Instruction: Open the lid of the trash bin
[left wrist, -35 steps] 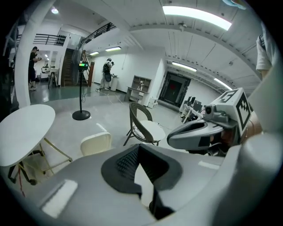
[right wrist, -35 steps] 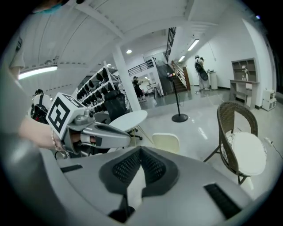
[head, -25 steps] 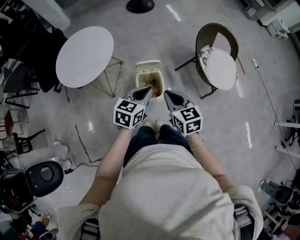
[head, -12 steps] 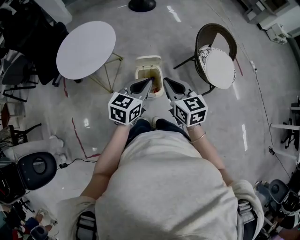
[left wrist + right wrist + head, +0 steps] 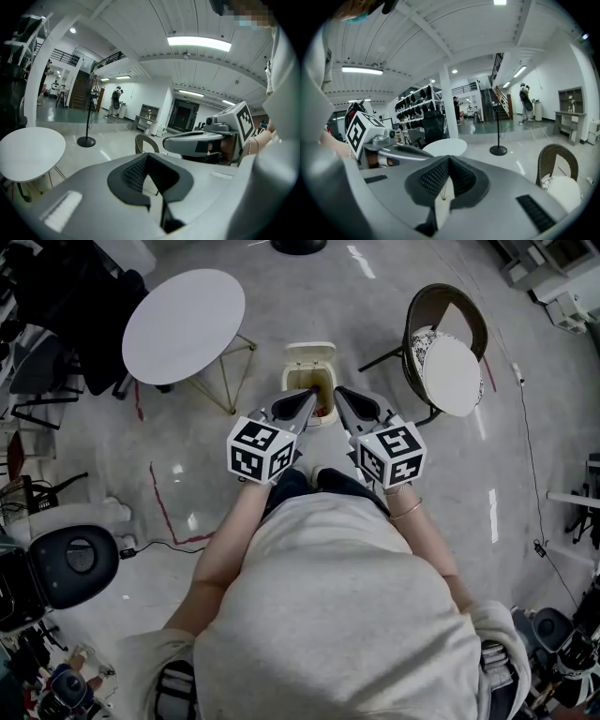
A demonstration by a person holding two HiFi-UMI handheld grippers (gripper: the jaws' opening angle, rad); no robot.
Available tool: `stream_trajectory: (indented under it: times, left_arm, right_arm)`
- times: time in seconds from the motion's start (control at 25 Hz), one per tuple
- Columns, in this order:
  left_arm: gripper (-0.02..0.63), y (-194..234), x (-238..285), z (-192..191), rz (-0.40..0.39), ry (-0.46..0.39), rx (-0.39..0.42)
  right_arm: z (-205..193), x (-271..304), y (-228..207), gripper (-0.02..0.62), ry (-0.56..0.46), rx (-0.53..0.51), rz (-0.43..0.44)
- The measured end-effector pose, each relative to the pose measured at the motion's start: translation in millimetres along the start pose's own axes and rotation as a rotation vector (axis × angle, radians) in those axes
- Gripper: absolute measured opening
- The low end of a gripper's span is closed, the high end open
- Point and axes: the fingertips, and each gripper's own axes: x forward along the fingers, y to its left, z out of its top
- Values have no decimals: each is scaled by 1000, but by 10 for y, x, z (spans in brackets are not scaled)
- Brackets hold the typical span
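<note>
The left gripper point(image 5: 302, 401) and the right gripper point(image 5: 343, 396) were held side by side, pointing forward. The left fingers point(image 5: 133, 172) were closed together with nothing between them, and so were the right fingers point(image 5: 434, 176). The trash bin point(image 5: 323, 399) stood on the floor point(image 5: 281, 277) just beyond both sets of fingertips, its lid point(image 5: 310, 353) tipped up at the far side and its inside showing. A round white table point(image 5: 183, 313) stood left of the left fingers, and a chair point(image 5: 448, 352) right of the right ones.
</note>
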Motion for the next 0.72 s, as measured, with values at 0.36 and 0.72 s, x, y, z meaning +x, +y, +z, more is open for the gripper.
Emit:
stream_trajectory:
  times: [0.36,0.72]
  left_arm:
    - [5,4,46,104,-16,-8,10]
    - [5,-23,33,-3,-35,25,22]
  right_arm:
    - [122,27,62,7,56,-107,100]
    - [76,14,113,6,120,-188,137]
